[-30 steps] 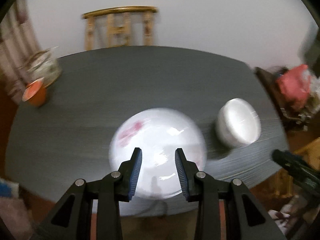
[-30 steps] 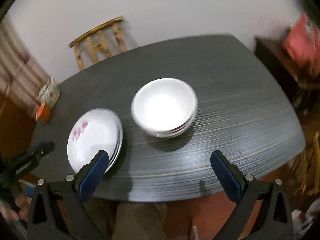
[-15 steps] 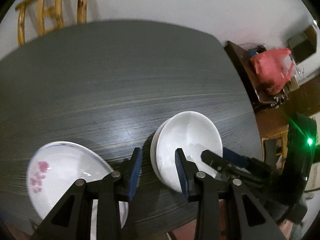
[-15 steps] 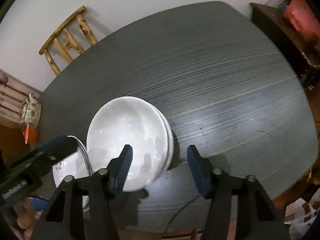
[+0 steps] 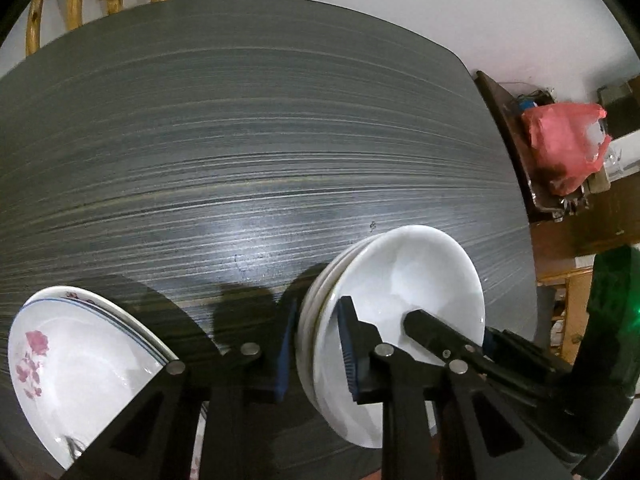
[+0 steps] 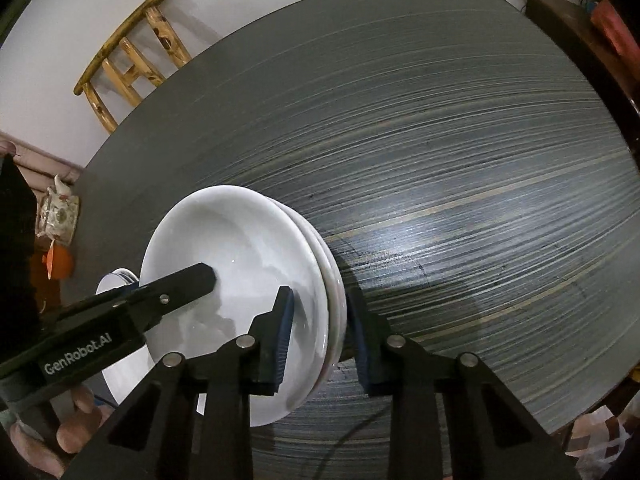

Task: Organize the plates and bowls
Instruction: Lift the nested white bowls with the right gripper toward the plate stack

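now both grippers straddle the rim of the white bowl stack [image 5: 404, 280] lower centre-right of the left view. left gripper [image 5: 316, 348] has one pad outside, one inside the near-left rim; can't tell if the pads actually touch. right gripper [image 6: 320, 332] likewise w/ the stack's right rim between its pads, contact unclear. floral plates [image 5: 76, 364] sit lower left on the dark table [image 5: 260, 140], just beside the bowls. wooden chair [image 6: 128, 60] upper left, red bag [image 5: 564, 148] at right edge
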### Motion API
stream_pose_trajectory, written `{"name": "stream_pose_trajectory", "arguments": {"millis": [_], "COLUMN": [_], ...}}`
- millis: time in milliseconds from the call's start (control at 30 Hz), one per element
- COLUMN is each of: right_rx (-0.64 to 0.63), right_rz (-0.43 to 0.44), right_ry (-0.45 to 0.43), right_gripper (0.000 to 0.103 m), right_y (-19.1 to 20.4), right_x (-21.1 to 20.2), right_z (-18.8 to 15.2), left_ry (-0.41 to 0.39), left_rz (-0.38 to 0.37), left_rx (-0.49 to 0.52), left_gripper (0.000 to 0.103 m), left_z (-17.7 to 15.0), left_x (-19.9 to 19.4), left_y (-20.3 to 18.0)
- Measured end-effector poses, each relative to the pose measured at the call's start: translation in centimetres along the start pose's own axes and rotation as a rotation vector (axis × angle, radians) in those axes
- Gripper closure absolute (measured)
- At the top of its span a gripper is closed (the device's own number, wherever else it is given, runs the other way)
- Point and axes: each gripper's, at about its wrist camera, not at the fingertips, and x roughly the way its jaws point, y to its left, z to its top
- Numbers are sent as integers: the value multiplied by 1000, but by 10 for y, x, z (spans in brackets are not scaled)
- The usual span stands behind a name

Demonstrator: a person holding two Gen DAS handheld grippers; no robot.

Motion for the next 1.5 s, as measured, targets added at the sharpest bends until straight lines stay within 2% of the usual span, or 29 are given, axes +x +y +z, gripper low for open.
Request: {"name": "stream_pose_trajectory", "arguments": {"millis": [200, 333, 567, 867, 1267, 1500], "right_rx": [4, 12, 58, 47, 20, -25], "right_rz": [10, -1, 17, 10, 16, 22], "right_ry": [-3, -13, 11, 18, 2, -7], "right_gripper": [72, 72, 72, 72, 72, 72], "right_y": [3, 4, 3, 16, 36, 59], "right_x": [6, 4, 4, 3, -9, -21], "right_z": [3, 1, 0, 5, 8, 3], "left_ry": [-10, -6, 6, -4, -32, -75], "left_rz": [1, 26, 42, 52, 44, 49], "left_rx": [8, 36, 22, 8, -35, -57], "left_gripper": [82, 82, 82, 82, 82, 82], "left_z": [-4, -7, -7, -5, -9, -15], "left_x": [-2, -2, -3, -7, -29, -57], "left_y": [3, -3, -2, -4, 9, 23]}}
